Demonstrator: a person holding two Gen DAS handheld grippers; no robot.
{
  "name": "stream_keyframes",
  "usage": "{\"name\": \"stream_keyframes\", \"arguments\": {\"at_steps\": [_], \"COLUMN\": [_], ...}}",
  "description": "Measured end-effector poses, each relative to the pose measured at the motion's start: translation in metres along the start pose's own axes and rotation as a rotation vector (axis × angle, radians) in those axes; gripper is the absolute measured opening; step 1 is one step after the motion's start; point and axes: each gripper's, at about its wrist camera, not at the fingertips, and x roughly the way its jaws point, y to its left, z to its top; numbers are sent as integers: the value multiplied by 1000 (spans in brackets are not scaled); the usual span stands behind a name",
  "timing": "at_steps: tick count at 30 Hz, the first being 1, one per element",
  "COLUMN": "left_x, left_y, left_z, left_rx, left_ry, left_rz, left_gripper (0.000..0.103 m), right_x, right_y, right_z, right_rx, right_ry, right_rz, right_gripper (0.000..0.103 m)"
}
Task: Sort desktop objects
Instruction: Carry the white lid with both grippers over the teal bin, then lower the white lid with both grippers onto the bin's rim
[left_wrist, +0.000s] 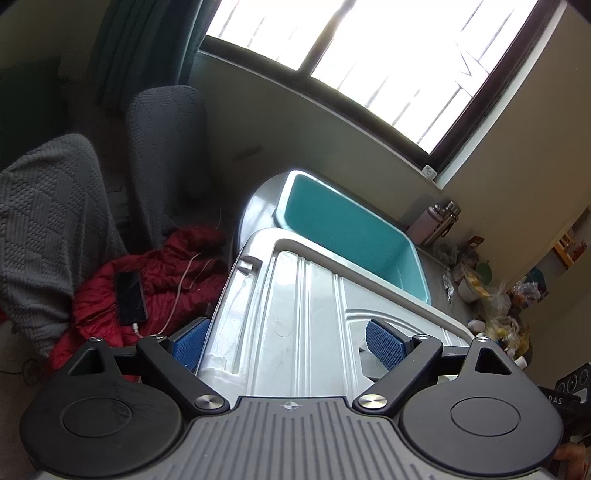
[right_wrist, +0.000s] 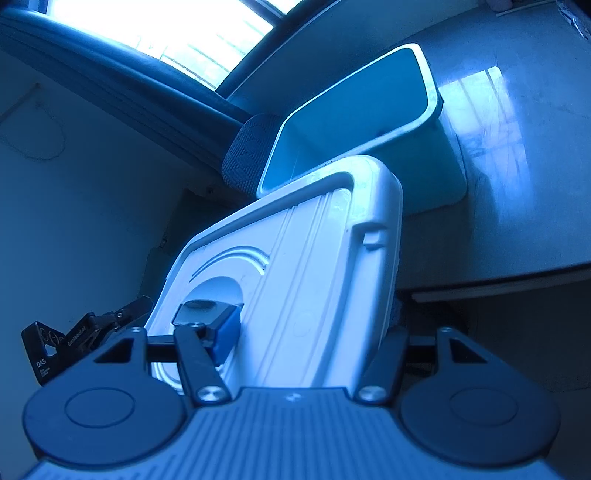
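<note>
Jaws of both grippers pinch the white bin lid (left_wrist: 295, 295) between them: the left gripper (left_wrist: 288, 343) spans one end, the right gripper (right_wrist: 306, 332) the other, one pad in the lid's handle recess. Held tilted in the air, the lid sits just in front of the open teal storage bin (left_wrist: 354, 236) on the table (right_wrist: 517, 166). Lidding looks underway; next, level it and lower it squarely onto the rim.

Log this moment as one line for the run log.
left tool: shut on white lid | right tool: shut on white lid | teal bin: open
</note>
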Motion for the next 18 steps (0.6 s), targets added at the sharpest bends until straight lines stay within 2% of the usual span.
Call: {"name": "stream_keyframes", "arguments": {"at_steps": [11,18], "left_x": [61,100], "left_y": [-13,-14], "left_z": [46,86], "left_rx": [21,20], "left_ry": [-4,-13], "left_rz": [-27,-45], "left_gripper": [91,91], "right_x": [21,47], "right_y": [-11,-17], "right_z": [57,99], "right_rx": [-7,1], "right_ry": [-33,-43], "right_rz": [-18,-17], "right_gripper": [61,61]}}
